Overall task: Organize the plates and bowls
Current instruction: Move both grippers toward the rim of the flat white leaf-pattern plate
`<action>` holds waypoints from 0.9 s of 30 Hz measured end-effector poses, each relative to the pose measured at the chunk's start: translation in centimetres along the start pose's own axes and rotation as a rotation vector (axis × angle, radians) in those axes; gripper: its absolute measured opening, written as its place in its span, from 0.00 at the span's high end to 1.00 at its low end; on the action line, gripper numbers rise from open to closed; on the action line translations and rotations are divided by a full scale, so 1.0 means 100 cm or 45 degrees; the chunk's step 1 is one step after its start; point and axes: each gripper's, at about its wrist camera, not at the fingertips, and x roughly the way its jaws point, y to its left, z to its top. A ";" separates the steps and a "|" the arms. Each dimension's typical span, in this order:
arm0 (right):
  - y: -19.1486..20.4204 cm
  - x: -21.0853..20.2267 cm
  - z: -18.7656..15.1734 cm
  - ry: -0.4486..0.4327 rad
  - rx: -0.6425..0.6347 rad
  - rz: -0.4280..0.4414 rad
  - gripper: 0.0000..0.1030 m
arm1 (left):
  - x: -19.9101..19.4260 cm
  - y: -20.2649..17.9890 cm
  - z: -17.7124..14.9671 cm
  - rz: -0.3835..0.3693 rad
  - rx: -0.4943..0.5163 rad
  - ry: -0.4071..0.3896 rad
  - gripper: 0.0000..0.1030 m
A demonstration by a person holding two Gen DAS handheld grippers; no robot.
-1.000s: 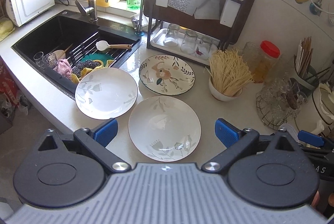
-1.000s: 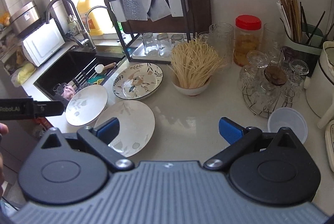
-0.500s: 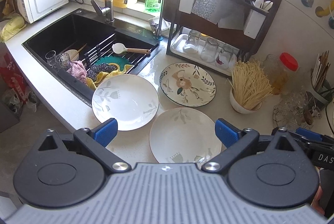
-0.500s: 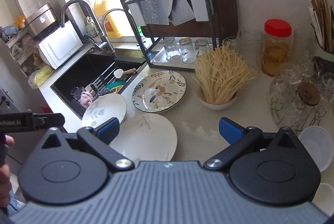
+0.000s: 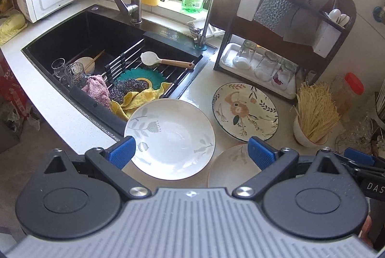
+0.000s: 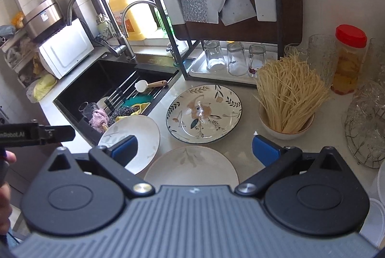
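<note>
Left gripper [image 5: 191, 151]: hovering over the counter edge with its blue-padded fingers [image 5: 121, 152] spread wide, grasping nothing; the white leaf-print plate is lying below and between them.
Right gripper [image 6: 195, 147]: also hanging released, jaws wide apart and empty, above the cream plate.
White leaf-print plate [image 5: 169, 139]: resting flat on the counter, its far rim reaching over the sink edge and touching the yellow cloth [image 5: 142, 98].
Cream plate [image 6: 191, 166]: sitting on the counter just right of the white plate; the left wrist view is showing only a sliver of it, while the right wrist view is showing most of its face with a faint sprig.
Floral plate [image 6: 203, 113]: lying flat farther back, near the dish rack, apart from the two pale plates.
Sink [image 5: 79, 41]: black; the left wrist view is looking down into it, showing two glasses, a small bowl with chopsticks [image 5: 86, 63], a pink cloth, a scouring pad and a white spoon [image 5: 166, 60] lying on the drain rack.
Noodle bowl [image 6: 286, 101]: standing right of the floral plate, full of dry noodles.
Only in right wrist view: a red-lidded jar [image 6: 349, 58] in full, a wire basket of glassware [image 6: 365, 123], and a person's hand at the left edge beside the other gripper's body.
Dish rack [image 6: 228, 17]: holding three upturned glasses on its tray.
</note>
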 end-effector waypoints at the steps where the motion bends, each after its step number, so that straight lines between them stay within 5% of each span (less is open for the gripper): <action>1: 0.003 0.004 0.001 0.010 -0.005 -0.002 0.00 | 0.006 0.005 0.001 -0.006 -0.003 0.002 0.02; 27: 0.073 0.122 -0.001 0.095 -0.323 -0.149 0.00 | 0.139 0.121 0.017 -0.050 -0.174 0.175 0.03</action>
